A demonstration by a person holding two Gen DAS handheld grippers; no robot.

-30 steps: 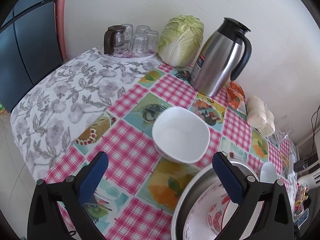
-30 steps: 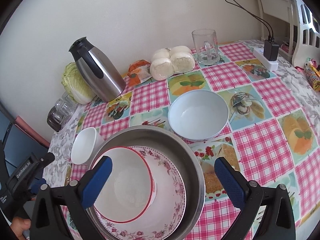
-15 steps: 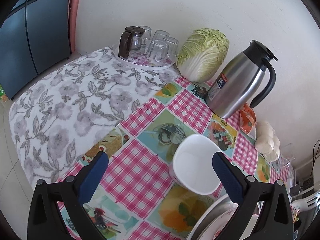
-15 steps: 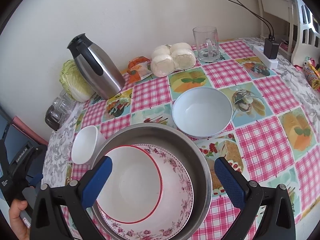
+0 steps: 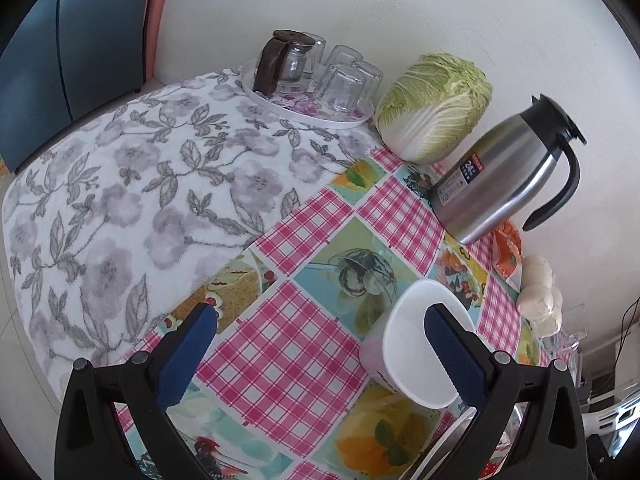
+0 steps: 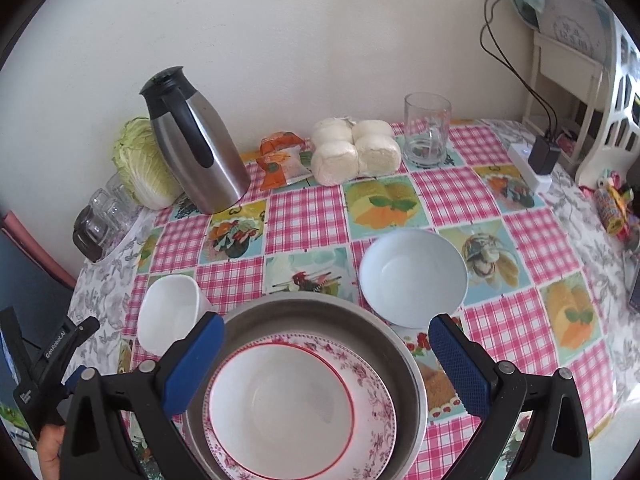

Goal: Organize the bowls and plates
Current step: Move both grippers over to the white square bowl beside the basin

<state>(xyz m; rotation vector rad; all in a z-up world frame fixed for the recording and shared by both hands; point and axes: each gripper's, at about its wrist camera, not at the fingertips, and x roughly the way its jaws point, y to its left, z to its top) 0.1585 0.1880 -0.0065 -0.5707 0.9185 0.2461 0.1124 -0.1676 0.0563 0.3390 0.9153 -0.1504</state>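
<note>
The left gripper [image 5: 318,350] is held spread wide above the table [image 5: 304,344], nothing between its pads, the small white bowl [image 5: 420,352] just beside its right pad. The right gripper [image 6: 326,360] is likewise spread and empty over the steel basin [image 6: 396,344], in which a red-rimmed bowl [image 6: 280,408] is nested on a floral plate [image 6: 372,400]. A pale blue bowl [image 6: 414,276] is set near the basin, toward the wall edge.

A red-rimmed white bowl [image 6: 280,404] sits in a floral-edged plate [image 6: 372,412] inside a steel basin [image 6: 320,308]. A small white square bowl [image 6: 168,312] (upright) stands just left; a pale blue round bowl [image 6: 412,276] right.
</note>
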